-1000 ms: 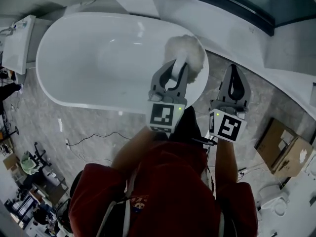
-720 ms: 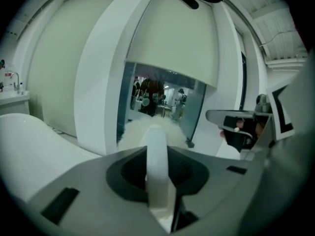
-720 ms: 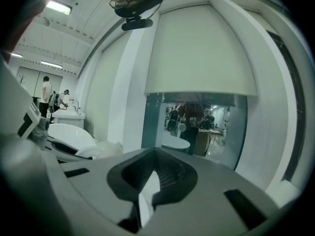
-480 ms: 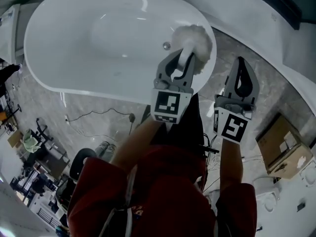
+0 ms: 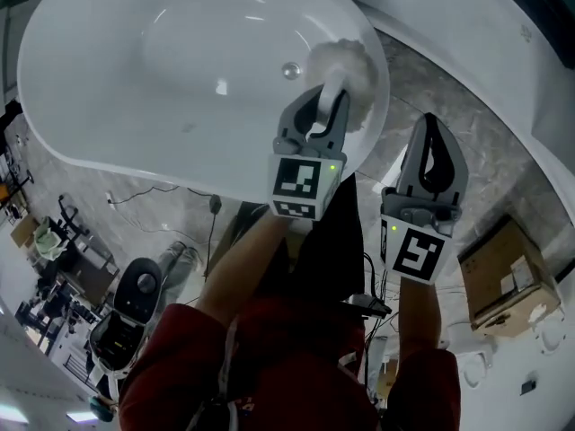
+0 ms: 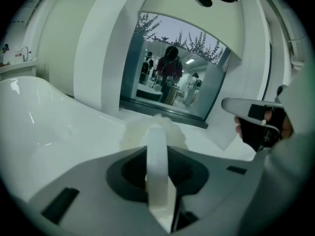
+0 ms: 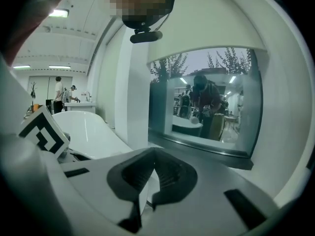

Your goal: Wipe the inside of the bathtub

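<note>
The bathtub [image 5: 135,79] is smooth and glossy; the duster [image 5: 349,63] head is soft, fluffy fibre.

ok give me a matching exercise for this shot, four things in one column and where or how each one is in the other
Things:
1 left gripper
2 right gripper
3 cardboard box
4 drain

Places or states:
a on the floor, far right
b shut on the fluffy brush handle
c shut, empty, outside the bathtub
d in the tub's bottom

Pairs: 1-b, 2-c, 3-a, 4-d
</note>
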Motion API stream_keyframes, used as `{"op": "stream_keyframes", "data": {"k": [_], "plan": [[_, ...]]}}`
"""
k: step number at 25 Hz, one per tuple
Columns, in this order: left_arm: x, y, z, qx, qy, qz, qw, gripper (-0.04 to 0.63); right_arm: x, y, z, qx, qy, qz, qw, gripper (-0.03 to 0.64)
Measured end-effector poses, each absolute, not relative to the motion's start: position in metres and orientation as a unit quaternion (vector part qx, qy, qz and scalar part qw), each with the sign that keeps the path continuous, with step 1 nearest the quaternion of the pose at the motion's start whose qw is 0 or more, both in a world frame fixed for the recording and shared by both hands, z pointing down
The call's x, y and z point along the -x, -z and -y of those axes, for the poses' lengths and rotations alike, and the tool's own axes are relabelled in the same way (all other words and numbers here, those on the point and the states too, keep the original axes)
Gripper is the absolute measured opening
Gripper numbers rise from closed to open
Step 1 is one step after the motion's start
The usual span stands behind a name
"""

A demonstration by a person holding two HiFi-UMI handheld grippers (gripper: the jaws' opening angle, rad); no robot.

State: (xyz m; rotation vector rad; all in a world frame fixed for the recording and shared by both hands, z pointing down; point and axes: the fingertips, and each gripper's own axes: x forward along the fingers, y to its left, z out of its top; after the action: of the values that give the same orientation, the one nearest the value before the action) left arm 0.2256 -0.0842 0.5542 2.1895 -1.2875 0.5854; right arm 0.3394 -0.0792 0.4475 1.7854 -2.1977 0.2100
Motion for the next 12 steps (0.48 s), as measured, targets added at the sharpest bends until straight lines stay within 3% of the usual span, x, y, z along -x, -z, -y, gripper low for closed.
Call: {"op": "stream_keyframes", "data": {"k": [12], "plan": [[-0.237, -0.644, 0.082, -0.8, -0.245, 0.465, 0.29, 0.097, -0.335, -0.503, 0.082, -0.622, -0.087, 0.766, 0.139, 0.011]]}}
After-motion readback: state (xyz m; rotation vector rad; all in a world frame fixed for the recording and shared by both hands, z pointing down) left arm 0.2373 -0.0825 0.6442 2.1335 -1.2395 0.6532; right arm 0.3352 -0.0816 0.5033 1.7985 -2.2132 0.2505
